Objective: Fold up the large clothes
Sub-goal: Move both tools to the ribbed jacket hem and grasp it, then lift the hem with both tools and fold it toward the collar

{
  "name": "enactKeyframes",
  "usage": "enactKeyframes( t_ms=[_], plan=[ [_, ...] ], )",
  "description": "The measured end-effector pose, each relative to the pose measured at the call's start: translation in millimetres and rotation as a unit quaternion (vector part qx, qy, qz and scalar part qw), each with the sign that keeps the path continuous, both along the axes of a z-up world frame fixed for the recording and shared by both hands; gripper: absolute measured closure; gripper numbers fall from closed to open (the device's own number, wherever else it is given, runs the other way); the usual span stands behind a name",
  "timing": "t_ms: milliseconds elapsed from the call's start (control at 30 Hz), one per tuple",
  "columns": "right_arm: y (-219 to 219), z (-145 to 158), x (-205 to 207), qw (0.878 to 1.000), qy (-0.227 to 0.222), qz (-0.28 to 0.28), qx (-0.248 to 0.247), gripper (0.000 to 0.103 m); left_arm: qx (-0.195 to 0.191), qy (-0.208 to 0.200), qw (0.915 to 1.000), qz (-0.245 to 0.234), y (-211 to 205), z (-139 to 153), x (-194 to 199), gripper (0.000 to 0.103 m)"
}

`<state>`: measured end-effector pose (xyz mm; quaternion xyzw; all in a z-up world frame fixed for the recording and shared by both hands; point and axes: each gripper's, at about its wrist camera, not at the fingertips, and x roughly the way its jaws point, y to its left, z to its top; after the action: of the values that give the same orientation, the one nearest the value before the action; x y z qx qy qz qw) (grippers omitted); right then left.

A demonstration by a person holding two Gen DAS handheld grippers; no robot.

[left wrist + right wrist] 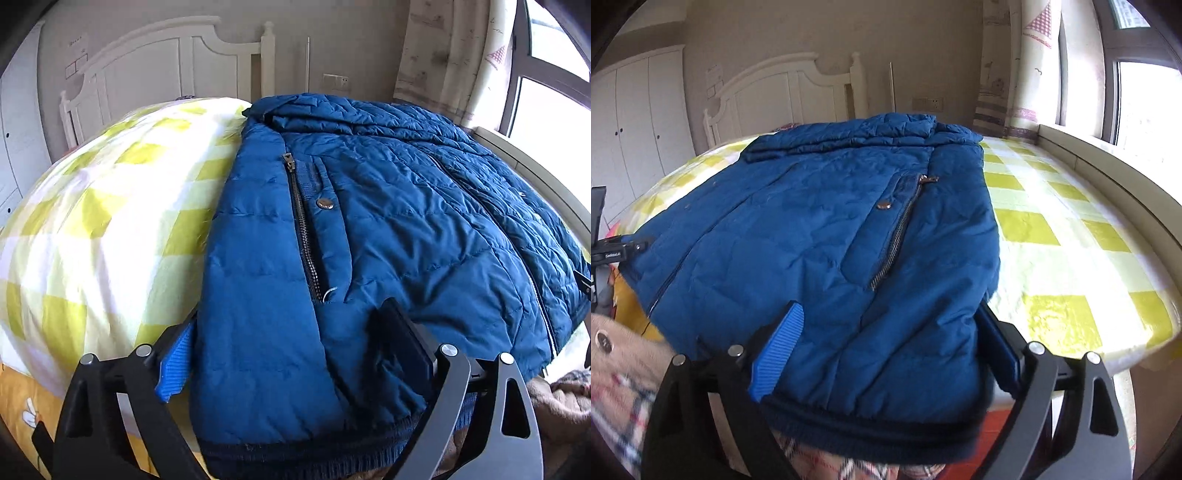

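Our left gripper [295, 354] and right gripper [886, 354] straddle the hem of the blue jacket [369, 221] on the checked bed [1071, 221], fingers apart. We should clamp both evenly, then lift together.

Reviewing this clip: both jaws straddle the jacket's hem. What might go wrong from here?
1. The puffy blue jacket is thick at the hem; the right gripper and left gripper may pinch only the top layer.
2. The hem overhangs the checked bedspread, so the jacket may slide off.
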<state>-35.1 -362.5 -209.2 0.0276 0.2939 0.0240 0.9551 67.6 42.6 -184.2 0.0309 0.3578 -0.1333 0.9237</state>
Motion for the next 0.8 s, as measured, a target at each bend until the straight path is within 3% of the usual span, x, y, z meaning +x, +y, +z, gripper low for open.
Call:
enactKeyframes(
  t_ms=[133, 200, 267, 300, 333, 400, 533, 667, 800],
  plan=[
    [-2.2, -1.0, -12.9, 1.000, 0.002, -0.005, -0.011, 0.015, -0.002, 0.004, 1.0000, -0.002, 3.0, -0.4, -7.2, 0.016],
    [2.7, -1.7, -14.1, 0.999, -0.005, -0.013, -0.029, 0.041, -0.004, 0.000, 0.9999, -0.014, 0.9, 0.6, -10.5, 0.028],
    [6.9, 0.9, -12.8, 1.000, -0.017, -0.004, -0.020, 0.058, -0.011, -0.006, 0.9994, -0.031, -2.9, 5.6, -14.9, 0.064],
    [7.5, 2.4, -13.9, 1.000, -0.022, -0.004, -0.020, 0.071, -0.015, -0.012, 0.9990, -0.041, -4.8, 9.9, -17.8, 0.071],
    [5.5, 5.9, -14.9, 0.999, -0.031, -0.005, -0.013, 0.076, -0.026, -0.018, 0.9985, -0.046, -3.5, 13.8, -19.6, 0.081],
    [-3.5, 10.5, -15.9, 0.999, -0.041, -0.005, 0.017, 0.090, -0.081, -0.018, 0.9954, -0.048, 9.1, 21.9, -19.0, 0.085],
    [-21.1, 25.2, -28.3, 0.994, -0.076, -0.006, 0.078, 0.092, -0.175, -0.018, 0.9830, -0.053, 34.8, 38.0, -19.2, 0.088],
    [-30.8, 53.4, -52.2, 0.984, -0.120, 0.013, 0.131, 0.093, -0.227, -0.034, 0.9708, -0.068, 49.4, 60.2, -34.1, 0.089],
    [-27.7, 89.9, -83.8, 0.973, -0.166, 0.045, 0.152, 0.093, -0.259, -0.055, 0.9606, -0.083, 62.5, 85.9, -52.3, 0.089]
  ],
)
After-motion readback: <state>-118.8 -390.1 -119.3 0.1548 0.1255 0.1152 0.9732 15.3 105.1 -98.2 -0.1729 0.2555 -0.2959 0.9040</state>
